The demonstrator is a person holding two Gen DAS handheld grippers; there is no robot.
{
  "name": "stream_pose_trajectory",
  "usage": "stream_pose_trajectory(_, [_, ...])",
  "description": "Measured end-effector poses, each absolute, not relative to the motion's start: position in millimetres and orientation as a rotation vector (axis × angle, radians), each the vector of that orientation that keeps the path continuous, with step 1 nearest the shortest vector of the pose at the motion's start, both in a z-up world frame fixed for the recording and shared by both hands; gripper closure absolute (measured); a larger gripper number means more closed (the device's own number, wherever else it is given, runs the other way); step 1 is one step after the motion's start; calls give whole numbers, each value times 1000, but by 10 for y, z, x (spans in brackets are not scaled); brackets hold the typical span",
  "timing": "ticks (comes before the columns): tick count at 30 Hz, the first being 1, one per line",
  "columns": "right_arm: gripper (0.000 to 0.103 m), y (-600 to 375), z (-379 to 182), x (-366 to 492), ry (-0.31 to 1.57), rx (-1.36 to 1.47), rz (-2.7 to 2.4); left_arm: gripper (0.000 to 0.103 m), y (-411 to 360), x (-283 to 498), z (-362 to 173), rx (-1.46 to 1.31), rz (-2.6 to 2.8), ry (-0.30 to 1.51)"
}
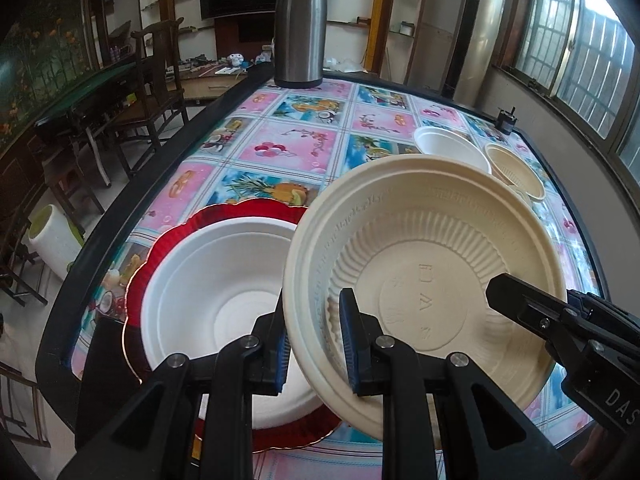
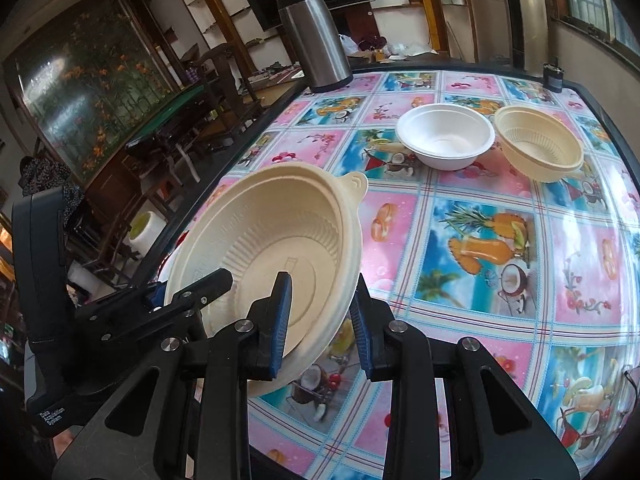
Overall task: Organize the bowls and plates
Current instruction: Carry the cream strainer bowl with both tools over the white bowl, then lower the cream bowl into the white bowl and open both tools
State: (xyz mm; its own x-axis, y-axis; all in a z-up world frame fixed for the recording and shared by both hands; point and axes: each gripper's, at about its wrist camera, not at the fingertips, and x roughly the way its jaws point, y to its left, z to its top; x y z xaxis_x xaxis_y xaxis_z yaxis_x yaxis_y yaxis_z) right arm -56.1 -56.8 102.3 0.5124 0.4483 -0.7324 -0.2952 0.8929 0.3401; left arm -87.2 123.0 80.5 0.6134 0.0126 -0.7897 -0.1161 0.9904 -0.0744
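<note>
Through my left wrist camera, the left tongs (image 1: 314, 344) are clamped on the near rim of a cream ribbed bowl (image 1: 432, 272), one blue pad inside, one outside. The bowl hangs tilted above the table, its mouth turned toward the lens. Left of these tongs and under them sits a white bowl (image 1: 208, 296) on a red scalloped plate (image 1: 168, 236); my own fingers and the cream bowl cover its right and near parts, and the plate's near edge is cut off by the tongs' frame. Beyond the tongs, far up the patterned tablecloth (image 1: 280, 140), stands a steel flask (image 1: 299, 28). To the right, the right tongs (image 1: 496, 292) reach onto the bowl's opposite rim; only one black finger shows, so the grip there is hidden.

From my right wrist camera, the right tongs (image 2: 320, 320) pinch the same cream bowl (image 2: 272, 248) by its rim, the wall between the pads. The left tongs (image 2: 160, 296) enter at the left, mostly behind the bowl. Ahead and right of my tongs rest a small white bowl (image 2: 446, 136) and just beside it a cream ribbed one (image 2: 538, 148); whether they touch, I cannot tell.
</note>
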Motion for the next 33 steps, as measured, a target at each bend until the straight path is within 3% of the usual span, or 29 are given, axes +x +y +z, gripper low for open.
stream_pose_trajectory(33, [73, 497, 701, -288, 1036, 64, 563, 82, 2006, -911, 565, -184, 229, 926])
